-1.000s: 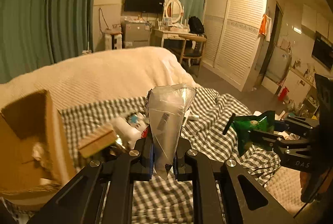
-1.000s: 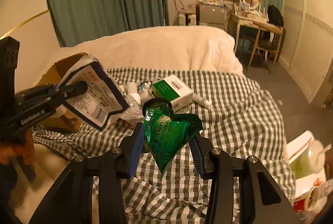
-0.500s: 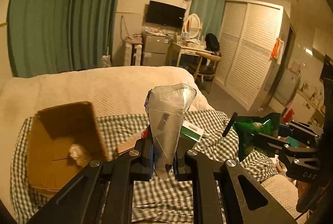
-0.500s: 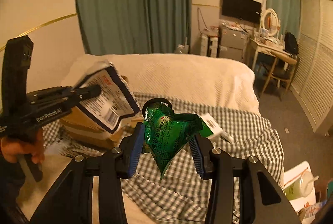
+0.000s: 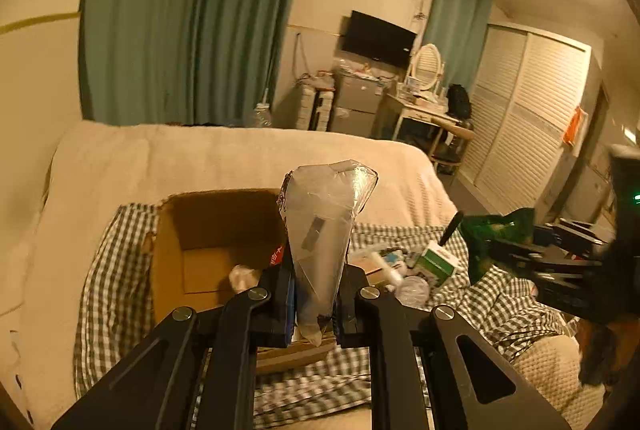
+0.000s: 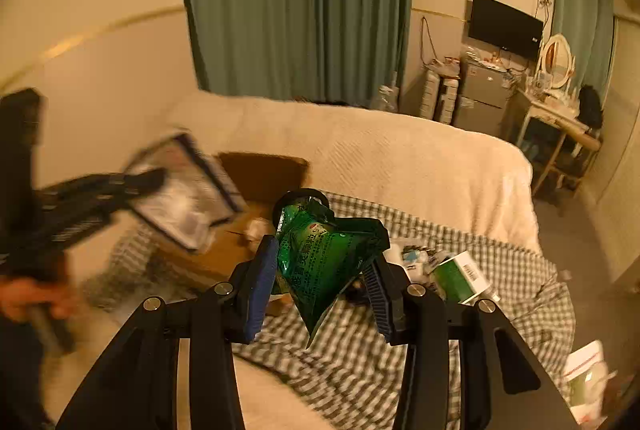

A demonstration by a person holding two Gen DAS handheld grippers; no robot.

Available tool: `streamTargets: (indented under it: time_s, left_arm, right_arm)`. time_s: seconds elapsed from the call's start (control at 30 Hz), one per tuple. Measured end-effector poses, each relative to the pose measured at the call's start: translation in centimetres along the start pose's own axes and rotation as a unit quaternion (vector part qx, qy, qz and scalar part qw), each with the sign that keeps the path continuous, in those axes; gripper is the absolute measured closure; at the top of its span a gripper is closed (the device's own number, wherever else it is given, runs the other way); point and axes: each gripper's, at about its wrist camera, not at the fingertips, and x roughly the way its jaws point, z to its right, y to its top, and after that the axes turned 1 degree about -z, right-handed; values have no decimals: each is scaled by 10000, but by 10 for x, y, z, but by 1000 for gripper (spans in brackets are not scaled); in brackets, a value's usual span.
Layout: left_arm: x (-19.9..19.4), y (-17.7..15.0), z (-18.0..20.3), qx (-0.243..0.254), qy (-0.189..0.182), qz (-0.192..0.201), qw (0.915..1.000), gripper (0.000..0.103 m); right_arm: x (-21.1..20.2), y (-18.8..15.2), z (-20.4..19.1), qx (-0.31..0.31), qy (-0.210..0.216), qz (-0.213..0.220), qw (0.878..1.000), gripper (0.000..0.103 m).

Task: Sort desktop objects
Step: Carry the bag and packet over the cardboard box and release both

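My left gripper (image 5: 314, 300) is shut on a silvery foil packet (image 5: 324, 226) that stands up between its pads; in the right wrist view that packet (image 6: 184, 190) shows its printed face, blurred, at the left. My right gripper (image 6: 320, 284) is shut on a crumpled green packet (image 6: 328, 258), which also shows at the right of the left wrist view (image 5: 496, 234). An open cardboard box (image 5: 216, 250) lies on the checked cloth (image 5: 116, 270) just beyond the left gripper, with a small pale thing inside. Both grippers hang above the bed.
A green-and-white box (image 6: 460, 276) and several small bottles and tubes (image 5: 396, 266) lie on the checked cloth right of the cardboard box. A cream blanket (image 6: 400, 158) covers the bed behind. A person's hand (image 6: 28, 298) holds the left gripper. Cups and packets (image 6: 584, 374) sit at the lower right.
Both grippers rose and swung left with their packets held. The cardboard box has come from the left edge to the middle of the left wrist view.
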Motion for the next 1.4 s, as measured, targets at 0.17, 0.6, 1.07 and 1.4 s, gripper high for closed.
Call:
streamTargets:
  time_s: [0.17,0.6,1.07,1.4]
  left_arm:
    - [16,-5,-19,65,86,-25,9999,90]
    - [95,-39,-52,-232,-63,-458,9987,90]
    - [113,-35,-68,-107,48,-523,9986,90]
    - [122,-39,-85,-64,402,-720,9966,90]
  right_arm:
    - [88,-11,16,-350,-991,-1354,9852,62]
    - [188,-56,17,-548,-977,-3274,9382,62]
    - [195,-40,24,-293,-405,-2864,9568,62]
    - [163,24,-75,-751,828,-1577,9811,60]
